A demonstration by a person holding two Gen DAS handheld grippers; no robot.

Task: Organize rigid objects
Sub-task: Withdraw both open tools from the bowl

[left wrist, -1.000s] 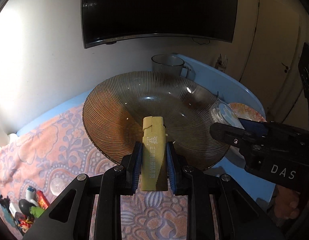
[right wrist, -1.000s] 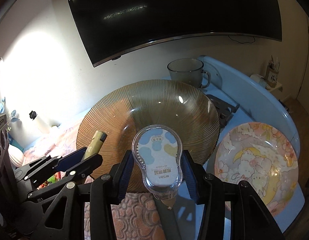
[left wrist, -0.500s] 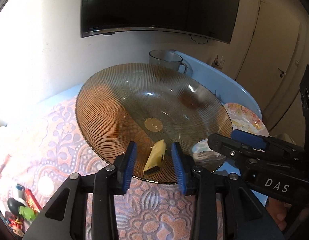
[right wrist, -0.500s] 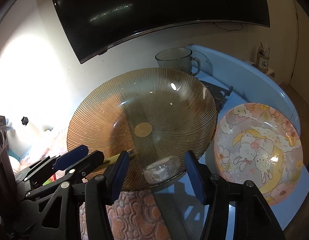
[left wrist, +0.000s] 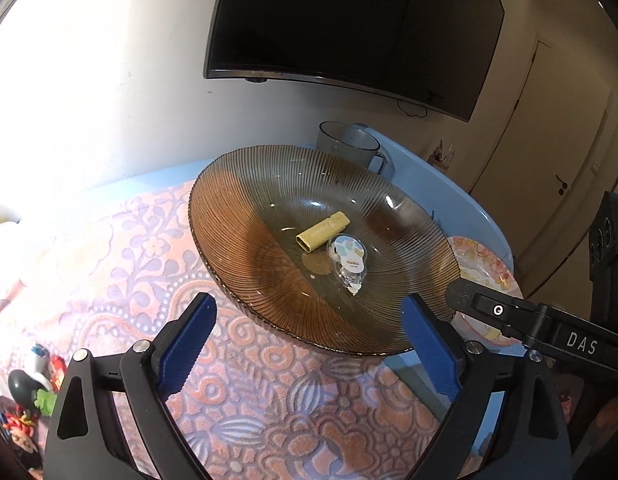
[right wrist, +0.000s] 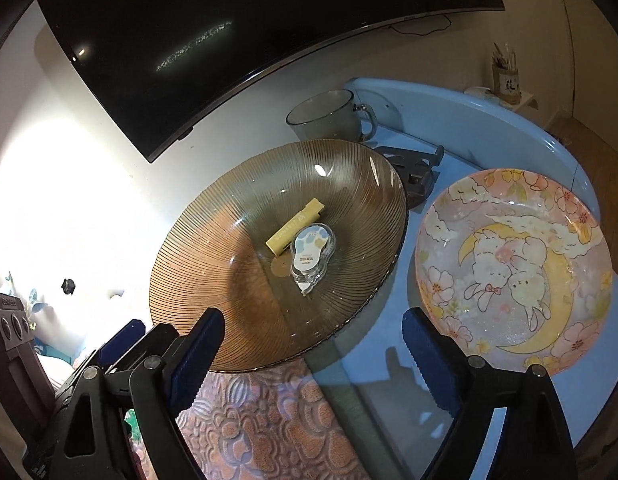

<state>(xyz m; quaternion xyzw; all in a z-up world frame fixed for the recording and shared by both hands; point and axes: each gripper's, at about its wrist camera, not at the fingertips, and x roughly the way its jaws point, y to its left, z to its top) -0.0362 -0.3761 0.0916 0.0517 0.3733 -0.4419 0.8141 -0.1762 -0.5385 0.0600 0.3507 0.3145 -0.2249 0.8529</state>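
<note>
Fingers [left wrist: 189, 340] apart, opening; one yellow lighter [left wrist: 323, 231], one correction tape [left wrist: 347, 258], one bowl [left wrist: 237, 216].

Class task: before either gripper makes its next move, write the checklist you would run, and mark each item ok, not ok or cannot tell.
1. Yellow lighter lies inside the ribbed glass bowl: ok.
2. Correction tape dispenser lies in the bowl beside it: ok.
3. Left gripper opening, nothing between the jaws: ok.
4. Right gripper opening, nothing between the jaws: ok.
5. Bunny plate holds no item: ok.
6. Which item goes next: cannot tell.
</note>
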